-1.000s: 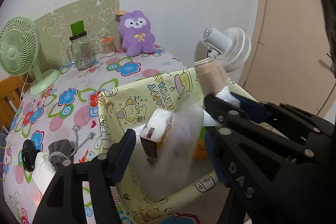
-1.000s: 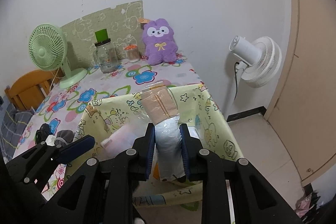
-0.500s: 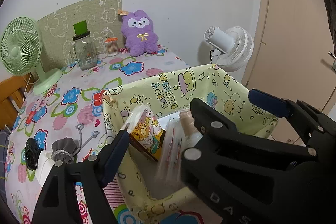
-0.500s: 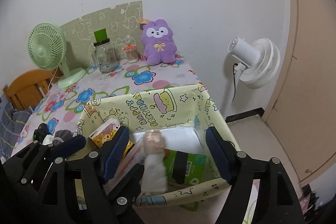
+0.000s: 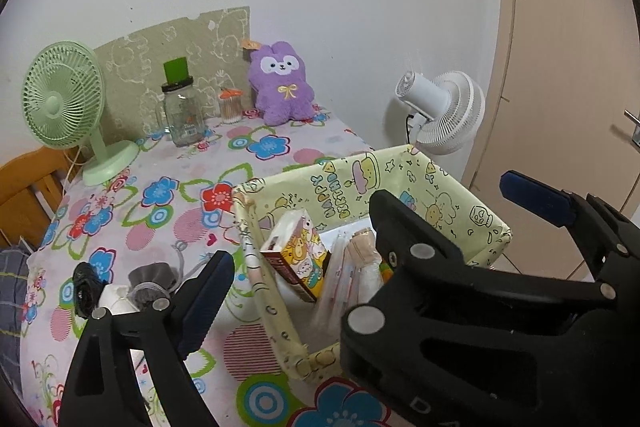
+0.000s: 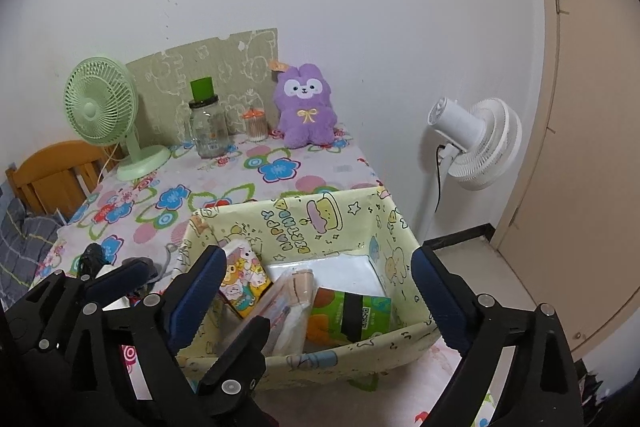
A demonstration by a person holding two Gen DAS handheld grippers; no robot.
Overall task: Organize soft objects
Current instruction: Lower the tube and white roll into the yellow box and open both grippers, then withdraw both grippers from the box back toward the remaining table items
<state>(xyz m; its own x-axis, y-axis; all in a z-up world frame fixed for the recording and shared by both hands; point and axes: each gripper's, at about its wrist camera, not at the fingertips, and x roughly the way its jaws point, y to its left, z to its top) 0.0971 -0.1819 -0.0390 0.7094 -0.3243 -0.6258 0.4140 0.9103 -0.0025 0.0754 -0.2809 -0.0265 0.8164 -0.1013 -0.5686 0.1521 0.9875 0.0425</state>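
Note:
A yellow cartoon-print box [image 6: 320, 223] stands at the near right corner of the flowered table. Inside lie a tissue pack with cartoon print [image 6: 244, 283], a clear bag with a beige-topped soft roll [image 6: 298, 293] and a green pack [image 6: 352, 315]. The box [image 5: 404, 183], the tissue pack [image 5: 298, 255] and the beige roll [image 5: 362, 255] also show in the left wrist view. My right gripper [image 6: 316, 291] is open and empty above the box. My left gripper [image 5: 374, 239] is open and empty over the box's left side. A grey drawstring pouch [image 5: 154, 281] and a black soft item [image 5: 86, 293] lie left of the box.
A purple plush [image 6: 306, 107], a glass jar [image 6: 206, 129], a small cotton-swab pot [image 6: 256, 125] and a green desk fan [image 6: 106, 111] stand at the table's far edge. A white floor fan [image 6: 476, 143] stands right of the table. A wooden chair [image 6: 52, 173] is at the left.
My right gripper opened and dropped the bagged beige roll into the box, where it now lies. Both grippers have pulled back and up from the box.

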